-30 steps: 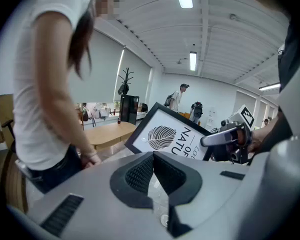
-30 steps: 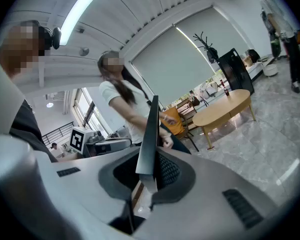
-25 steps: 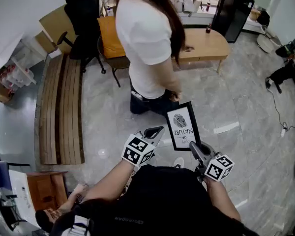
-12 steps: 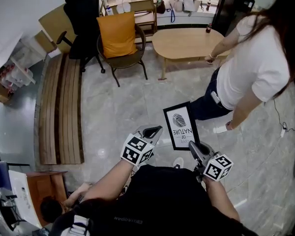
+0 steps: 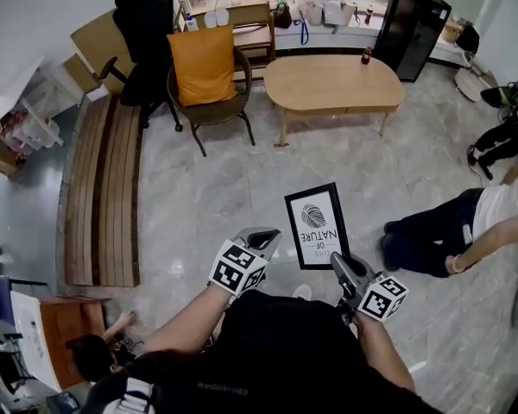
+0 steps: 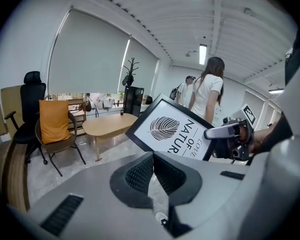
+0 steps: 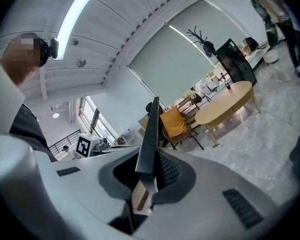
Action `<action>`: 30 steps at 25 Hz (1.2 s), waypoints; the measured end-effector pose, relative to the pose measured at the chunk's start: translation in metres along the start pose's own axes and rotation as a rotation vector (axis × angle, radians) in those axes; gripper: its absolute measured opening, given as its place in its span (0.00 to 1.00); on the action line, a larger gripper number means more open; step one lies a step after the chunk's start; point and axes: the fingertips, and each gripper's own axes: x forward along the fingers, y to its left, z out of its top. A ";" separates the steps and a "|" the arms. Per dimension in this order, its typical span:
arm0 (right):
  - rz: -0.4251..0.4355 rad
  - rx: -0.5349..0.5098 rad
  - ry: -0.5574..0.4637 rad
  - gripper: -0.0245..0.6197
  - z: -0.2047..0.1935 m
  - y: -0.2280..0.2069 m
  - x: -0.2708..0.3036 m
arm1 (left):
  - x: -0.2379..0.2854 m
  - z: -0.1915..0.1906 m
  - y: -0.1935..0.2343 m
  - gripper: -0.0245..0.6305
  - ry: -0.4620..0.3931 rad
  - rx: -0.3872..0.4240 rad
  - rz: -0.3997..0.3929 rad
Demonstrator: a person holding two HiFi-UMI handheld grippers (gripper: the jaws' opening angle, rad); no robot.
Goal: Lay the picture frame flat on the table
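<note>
Right gripper view: picture frame (image 7: 148, 139) edge-on

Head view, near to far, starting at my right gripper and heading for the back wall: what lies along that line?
right gripper → picture frame → oval wooden table → counter along the back wall

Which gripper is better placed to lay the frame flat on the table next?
Right. The right gripper is shut on the picture frame at its near edge; the left gripper is shut and empty beside it. The wooden table stands ahead, not yet reached.
</note>
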 end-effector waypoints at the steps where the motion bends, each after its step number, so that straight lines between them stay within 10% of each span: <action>1: -0.001 0.001 0.002 0.09 0.005 -0.007 -0.005 | 0.007 0.004 -0.004 0.05 0.000 -0.005 0.003; 14: -0.016 0.075 0.002 0.09 0.051 -0.104 -0.030 | 0.092 0.039 -0.036 0.05 0.058 0.028 -0.021; 30: -0.070 0.000 0.002 0.09 0.222 -0.208 0.140 | 0.239 0.199 0.149 0.05 -0.006 0.058 -0.072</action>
